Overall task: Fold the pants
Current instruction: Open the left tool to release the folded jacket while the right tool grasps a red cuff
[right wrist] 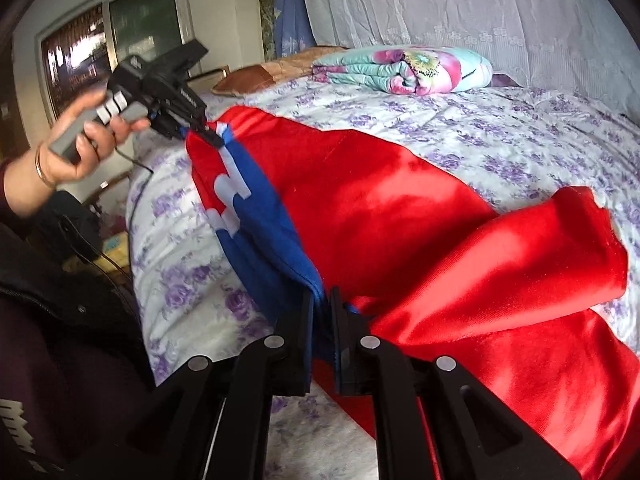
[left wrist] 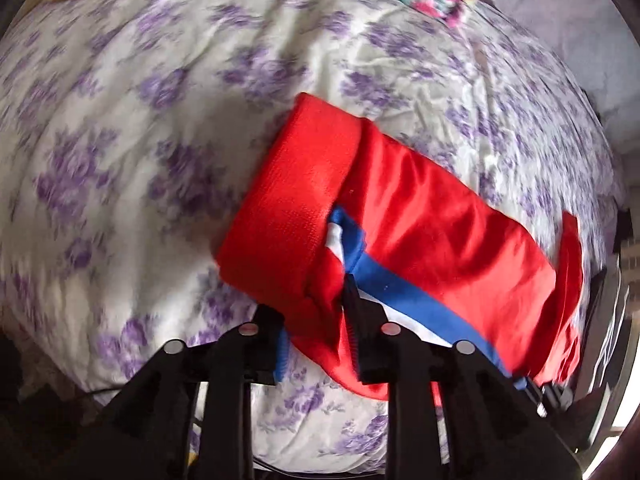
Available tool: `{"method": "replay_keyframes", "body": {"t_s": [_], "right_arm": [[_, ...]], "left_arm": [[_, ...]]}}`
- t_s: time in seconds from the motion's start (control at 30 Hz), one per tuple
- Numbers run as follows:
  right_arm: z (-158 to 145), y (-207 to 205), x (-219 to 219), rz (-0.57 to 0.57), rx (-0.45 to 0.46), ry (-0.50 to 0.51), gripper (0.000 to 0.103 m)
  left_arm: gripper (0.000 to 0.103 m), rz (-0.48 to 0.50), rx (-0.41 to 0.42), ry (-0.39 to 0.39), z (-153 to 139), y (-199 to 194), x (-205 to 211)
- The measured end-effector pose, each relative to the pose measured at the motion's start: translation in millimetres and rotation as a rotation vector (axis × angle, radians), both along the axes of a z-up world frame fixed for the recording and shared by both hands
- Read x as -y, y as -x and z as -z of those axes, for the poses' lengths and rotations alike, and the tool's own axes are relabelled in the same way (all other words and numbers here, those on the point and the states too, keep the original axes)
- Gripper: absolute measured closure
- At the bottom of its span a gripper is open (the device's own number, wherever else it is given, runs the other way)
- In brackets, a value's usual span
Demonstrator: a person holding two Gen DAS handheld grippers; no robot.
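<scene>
Red pants (left wrist: 432,208) with a blue and white side stripe (left wrist: 400,292) lie on a bed with a white, purple-flowered sheet (left wrist: 140,120). In the left wrist view my left gripper (left wrist: 316,312) has its jaws a little apart with red and blue cloth between them near the waistband (left wrist: 288,208). In the right wrist view the pants (right wrist: 380,208) stretch from my right gripper (right wrist: 322,300), shut on the blue stripe edge (right wrist: 264,236), to the left gripper (right wrist: 212,136) held in a hand at the far end, pinching the cloth.
A folded floral quilt (right wrist: 404,68) and a brown pillow (right wrist: 256,76) lie at the head of the bed. A lace-covered headboard (right wrist: 460,8) stands behind. A window (right wrist: 112,40) is at left. The person's dark sleeve (right wrist: 48,320) and a cable hang beside the bed edge.
</scene>
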State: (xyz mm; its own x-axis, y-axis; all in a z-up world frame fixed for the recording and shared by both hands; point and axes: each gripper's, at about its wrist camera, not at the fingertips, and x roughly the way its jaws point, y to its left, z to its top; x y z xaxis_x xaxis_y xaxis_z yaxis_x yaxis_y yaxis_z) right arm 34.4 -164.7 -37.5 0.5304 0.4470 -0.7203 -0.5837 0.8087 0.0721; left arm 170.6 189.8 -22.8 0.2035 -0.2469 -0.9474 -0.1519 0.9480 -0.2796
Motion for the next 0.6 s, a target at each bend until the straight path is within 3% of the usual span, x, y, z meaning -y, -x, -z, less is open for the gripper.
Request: {"method": "replay_keyframes", "body": {"t_s": [0.1,0.13,0.17,0.2,0.23,0.3,0.4,0.5,0.6], "right_arm": [[-0.2,7.0,-1.4,0.013,0.004,0.036,0.089],[-4.0,10.4,2.9,0.028,0.001,0.020,0.081],[-9.0,13.1,7.6,0.043,-0.003,-0.001,0.067],[-17.6,17.5,14.0,0.067,0.003,-0.027,0.043],[-32.4,22.9,23.0,0.122,0.043,-0.034,0.031],[-65.9,27.7,46.9,0.238,0.147,-0.058,0.008],[-97.9,1.0,80.9,0.435,0.184,-0.063,0.004],[-99.5,-67.9,99.1,0.580,0.046,-0.036,0.004],[-78.4,-118.5,88.1,0.636,-0.031,0.037,0.004]], "left_arm": [[0.071,0.080,0.016,-0.002,-8.8,4.4,0.7],[0.067,0.100,0.008,0.002,-11.5,7.9,-0.3],[0.057,0.108,-0.005,-0.004,-15.6,11.8,-0.4],[0.034,0.099,-0.012,-0.035,-23.9,19.6,-8.2],[0.029,0.091,-0.009,-0.034,-29.5,25.0,-10.9],[0.029,0.078,-0.003,0.005,-45.9,39.3,-25.7],[0.029,0.059,0.081,-0.017,-77.8,58.1,-30.5],[0.029,0.114,0.146,-0.017,-91.9,65.4,6.0],[0.029,0.164,0.155,-0.033,-75.6,66.2,55.7]]}}
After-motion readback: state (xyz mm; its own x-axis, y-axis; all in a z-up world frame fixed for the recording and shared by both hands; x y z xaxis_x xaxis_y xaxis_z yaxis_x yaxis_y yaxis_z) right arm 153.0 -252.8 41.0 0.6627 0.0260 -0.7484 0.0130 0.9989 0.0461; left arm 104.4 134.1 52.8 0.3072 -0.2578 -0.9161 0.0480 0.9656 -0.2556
